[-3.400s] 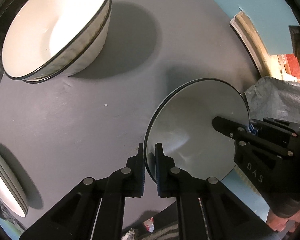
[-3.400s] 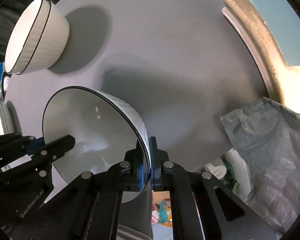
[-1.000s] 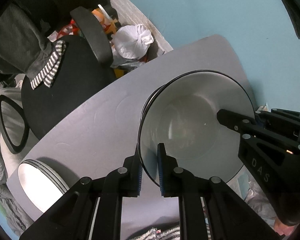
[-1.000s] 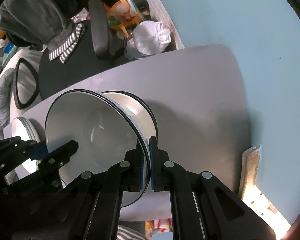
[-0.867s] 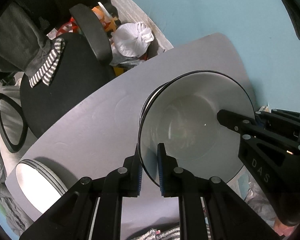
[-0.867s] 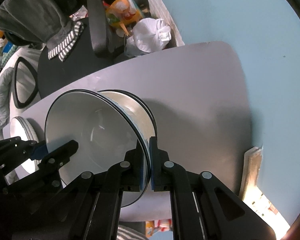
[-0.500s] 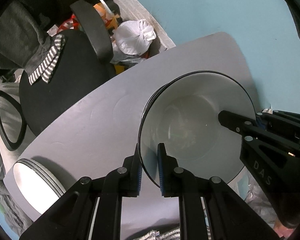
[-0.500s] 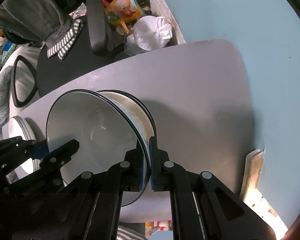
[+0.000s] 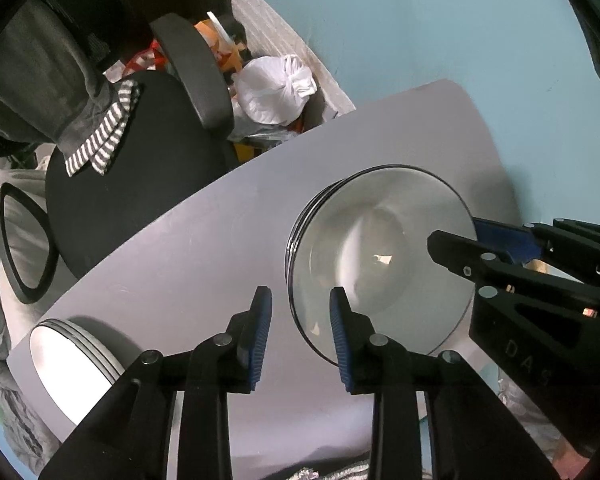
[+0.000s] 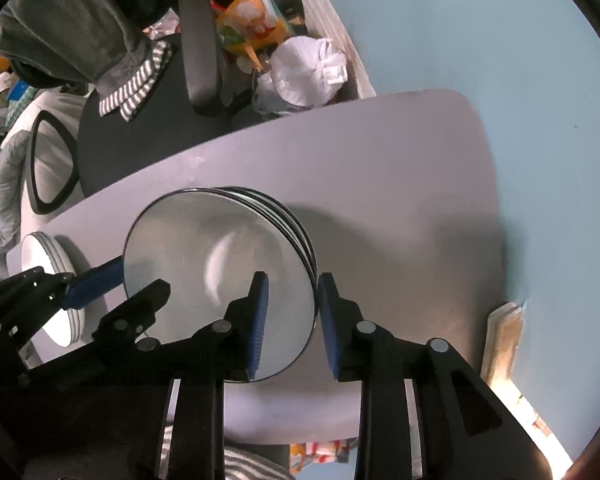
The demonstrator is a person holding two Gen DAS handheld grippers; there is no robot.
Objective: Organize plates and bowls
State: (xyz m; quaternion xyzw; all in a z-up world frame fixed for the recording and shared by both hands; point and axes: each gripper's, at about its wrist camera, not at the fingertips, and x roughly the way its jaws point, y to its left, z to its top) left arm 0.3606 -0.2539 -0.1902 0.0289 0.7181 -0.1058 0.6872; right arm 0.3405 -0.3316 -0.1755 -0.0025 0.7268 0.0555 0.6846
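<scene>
A white bowl with a black rim (image 9: 380, 256) sits nested on top of the stack of like bowls on the grey table (image 9: 204, 256); it also shows in the right wrist view (image 10: 216, 264). My left gripper (image 9: 300, 320) is open, its jaws standing either side of the bowl's near rim. My right gripper (image 10: 292, 308) is open, its jaws astride the opposite rim. A stack of white plates (image 9: 72, 360) lies at the table's left end, also seen in the right wrist view (image 10: 48, 276).
A black office chair (image 9: 140, 136) with a striped cloth stands beyond the table. A white tied bag (image 9: 276, 88) and clutter lie on the floor by it. A blue wall (image 9: 420, 20) is behind. The table's edge runs close below both grippers.
Both grippers have opened and let go of the bowl. The bowl now rests in the stack of bowls. Earlier it was carried across the table to that stack.
</scene>
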